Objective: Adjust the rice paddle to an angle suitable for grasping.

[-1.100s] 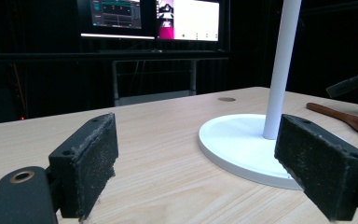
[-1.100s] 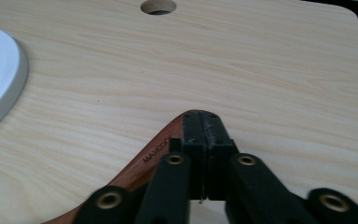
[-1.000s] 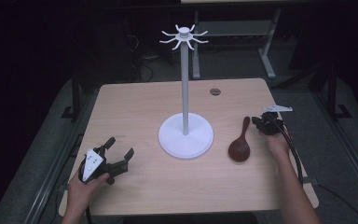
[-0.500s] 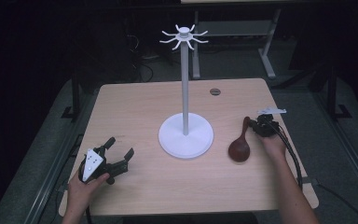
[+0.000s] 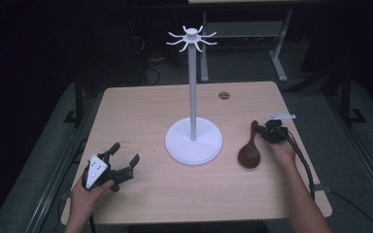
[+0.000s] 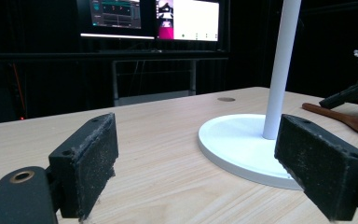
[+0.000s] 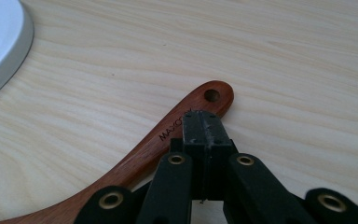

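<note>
Right gripper (image 7: 205,128) shut, jaws pressed together atop the wooden spoon (image 7: 135,158) handle, nothing between them.
Risk: closed jaws cannot grasp; pushing may skid the spoon toward the white stand (image 5: 193,141).

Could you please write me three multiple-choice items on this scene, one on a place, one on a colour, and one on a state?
1. Where does the wooden spoon lie?
A. right of the white stand's base
B. left of the base
C. on the base

2. What colour is the hanging stand?
A. black
B. white
C. red

3. How do the left gripper jaws stand?
A. closed on the spoon
C. closed on the pole
B. wide open, with nothing between them

Answers: 1 A, the high view shows it there; 2 B, pole and base are white; 3 B, the pads stand far apart.
</note>
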Available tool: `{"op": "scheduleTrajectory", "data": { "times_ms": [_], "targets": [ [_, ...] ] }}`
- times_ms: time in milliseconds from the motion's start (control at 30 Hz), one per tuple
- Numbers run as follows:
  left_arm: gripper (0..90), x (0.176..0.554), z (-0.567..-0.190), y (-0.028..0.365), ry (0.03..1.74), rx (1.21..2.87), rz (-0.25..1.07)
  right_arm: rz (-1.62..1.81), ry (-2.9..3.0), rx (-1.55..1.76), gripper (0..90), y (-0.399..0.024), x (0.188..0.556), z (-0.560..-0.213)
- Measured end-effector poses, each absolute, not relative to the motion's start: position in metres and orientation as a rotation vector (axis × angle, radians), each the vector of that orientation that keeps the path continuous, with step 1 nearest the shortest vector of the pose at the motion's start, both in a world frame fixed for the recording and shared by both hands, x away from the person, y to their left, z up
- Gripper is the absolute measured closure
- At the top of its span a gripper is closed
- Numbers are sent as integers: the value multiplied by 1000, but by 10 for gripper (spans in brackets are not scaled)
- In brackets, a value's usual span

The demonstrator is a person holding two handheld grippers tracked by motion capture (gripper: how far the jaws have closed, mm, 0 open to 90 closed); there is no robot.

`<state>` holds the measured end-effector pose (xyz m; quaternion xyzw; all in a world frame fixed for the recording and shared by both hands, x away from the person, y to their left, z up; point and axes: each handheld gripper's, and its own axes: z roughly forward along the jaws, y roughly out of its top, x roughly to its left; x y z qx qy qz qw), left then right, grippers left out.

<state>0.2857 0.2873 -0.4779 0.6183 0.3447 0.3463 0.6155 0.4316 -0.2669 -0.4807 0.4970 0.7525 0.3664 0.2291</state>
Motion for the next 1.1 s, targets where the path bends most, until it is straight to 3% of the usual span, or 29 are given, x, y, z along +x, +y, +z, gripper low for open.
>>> {"op": "scheduleTrajectory", "data": {
  "times_ms": [1100],
  "targets": [
    [129,286,-478,287,793,1425,798,1086,2227,1217,900,-239,428,-480]
  ]
}}
